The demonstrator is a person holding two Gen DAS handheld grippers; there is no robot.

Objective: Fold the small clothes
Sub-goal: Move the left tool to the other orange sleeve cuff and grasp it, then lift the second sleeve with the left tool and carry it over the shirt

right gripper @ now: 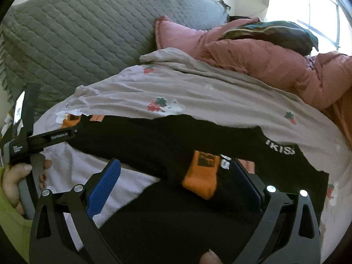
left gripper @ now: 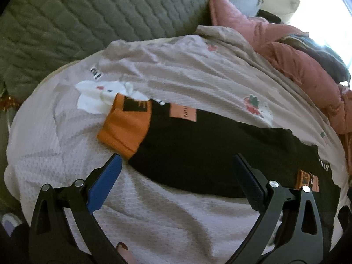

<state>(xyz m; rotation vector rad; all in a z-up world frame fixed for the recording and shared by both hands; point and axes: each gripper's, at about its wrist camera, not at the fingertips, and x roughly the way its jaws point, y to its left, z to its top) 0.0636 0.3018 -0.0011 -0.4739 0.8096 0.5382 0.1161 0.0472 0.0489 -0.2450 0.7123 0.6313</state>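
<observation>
Black shirt [left gripper: 198, 154] with orange cuffs [left gripper: 123, 129] lies flat on the printed sheet [left gripper: 176, 77]; pink jacket [left gripper: 297, 61] at 2 o'clock. Left gripper [left gripper: 176, 165] and right gripper [right gripper: 176, 167] both gape wide, holding nothing.

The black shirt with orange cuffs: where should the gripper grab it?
Grab the black shirt by its orange cuff, coming in from the near edge. The cuff lies flat and bare on the sheet, and the left gripper is already open just below it.
</observation>
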